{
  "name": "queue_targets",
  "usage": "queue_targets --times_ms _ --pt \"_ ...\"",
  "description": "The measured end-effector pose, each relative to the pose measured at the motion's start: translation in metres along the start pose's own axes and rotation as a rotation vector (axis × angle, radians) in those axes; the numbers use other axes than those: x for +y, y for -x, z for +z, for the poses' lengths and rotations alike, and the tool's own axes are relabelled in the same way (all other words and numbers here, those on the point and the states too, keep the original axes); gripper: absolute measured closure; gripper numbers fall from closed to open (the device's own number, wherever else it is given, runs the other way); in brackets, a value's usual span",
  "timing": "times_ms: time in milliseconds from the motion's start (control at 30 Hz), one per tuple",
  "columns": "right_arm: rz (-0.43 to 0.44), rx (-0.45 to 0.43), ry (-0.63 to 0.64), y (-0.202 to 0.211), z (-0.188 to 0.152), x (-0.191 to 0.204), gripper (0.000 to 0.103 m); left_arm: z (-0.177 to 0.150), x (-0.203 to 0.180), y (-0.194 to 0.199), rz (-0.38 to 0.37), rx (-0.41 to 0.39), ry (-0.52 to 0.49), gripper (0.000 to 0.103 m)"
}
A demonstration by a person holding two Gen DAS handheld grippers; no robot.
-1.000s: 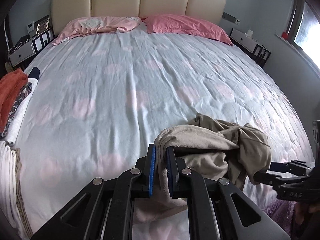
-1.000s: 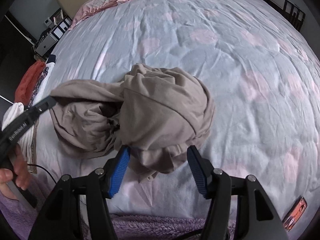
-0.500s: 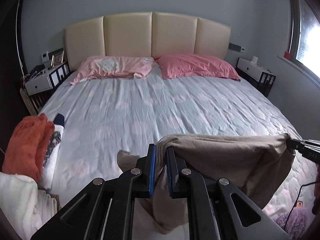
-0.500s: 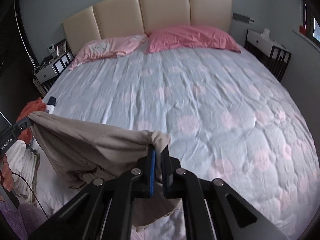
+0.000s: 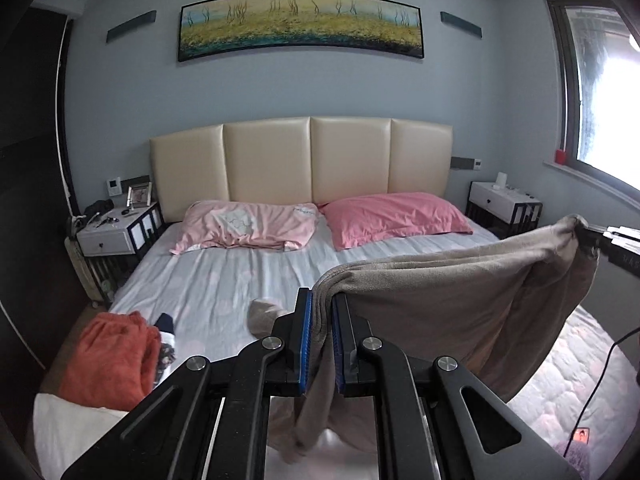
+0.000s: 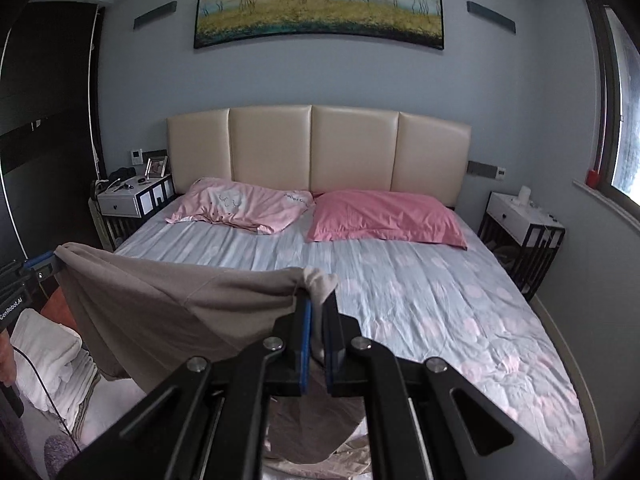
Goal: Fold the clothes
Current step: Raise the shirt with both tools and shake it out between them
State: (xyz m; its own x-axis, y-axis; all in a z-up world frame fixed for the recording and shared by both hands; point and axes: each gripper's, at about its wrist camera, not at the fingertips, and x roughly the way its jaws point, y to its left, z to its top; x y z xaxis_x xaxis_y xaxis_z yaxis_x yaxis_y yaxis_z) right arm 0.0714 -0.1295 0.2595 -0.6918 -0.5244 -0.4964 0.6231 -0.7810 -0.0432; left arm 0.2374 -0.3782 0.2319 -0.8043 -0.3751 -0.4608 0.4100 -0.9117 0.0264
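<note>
- Your left gripper [image 5: 321, 340] is clamped on one top corner of the beige garment [image 5: 460, 300].
- Your right gripper [image 6: 316, 336] pinches the other corner.
- The garment hangs stretched between them above the bed [image 6: 420, 292], near its foot.

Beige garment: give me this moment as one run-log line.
left tool: shut on beige garment | right tool: shut on it | garment stretched between both, raised above bed | not yet folded

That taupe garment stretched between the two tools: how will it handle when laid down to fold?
Likely floppy: the taupe garment sags between the left tool and right tool. Probably light, since small pinches hold it. It may bunch on the bed.
</note>
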Motion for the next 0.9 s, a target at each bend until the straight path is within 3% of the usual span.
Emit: queue_targets --times_ms 100,200,433,533,633,667,767,800,900 --pt "0.027 0.030 0.008 -0.011 -0.005 0.009 0.098 -0.023 0.007 -0.014 0.022 0.081 0.004 0.093" --pt "0.075 0.113 0.010 -0.046 -0.027 0.019 0.098 -0.064 0.015 -0.044 0.059 0.207 0.001 0.093" --pt "0.258 0.365 -0.023 -0.151 -0.115 0.057 0.098 -0.174 0.035 -0.140 0.237 0.460 -0.046 0.093" --pt "0.329 0.426 -0.040 -0.183 -0.154 0.074 0.096 -0.209 0.046 -0.171 0.256 0.539 -0.004 0.092" --pt "0.398 0.472 -0.079 -0.204 -0.188 0.084 0.094 -0.234 0.051 -0.191 0.255 0.584 0.035 0.090" --pt "0.419 0.485 -0.093 -0.209 -0.199 0.086 0.093 -0.240 0.051 -0.195 0.251 0.594 0.049 0.082" --pt "0.444 0.486 -0.153 -0.213 -0.220 0.081 0.068 -0.250 0.053 -0.196 0.216 0.600 0.116 0.057" --pt "0.459 0.470 -0.187 -0.210 -0.223 0.074 0.062 -0.251 0.055 -0.195 0.201 0.597 0.142 0.056" --pt "0.434 0.424 -0.283 -0.202 -0.234 0.044 0.058 -0.241 0.054 -0.182 0.179 0.547 0.187 0.053"
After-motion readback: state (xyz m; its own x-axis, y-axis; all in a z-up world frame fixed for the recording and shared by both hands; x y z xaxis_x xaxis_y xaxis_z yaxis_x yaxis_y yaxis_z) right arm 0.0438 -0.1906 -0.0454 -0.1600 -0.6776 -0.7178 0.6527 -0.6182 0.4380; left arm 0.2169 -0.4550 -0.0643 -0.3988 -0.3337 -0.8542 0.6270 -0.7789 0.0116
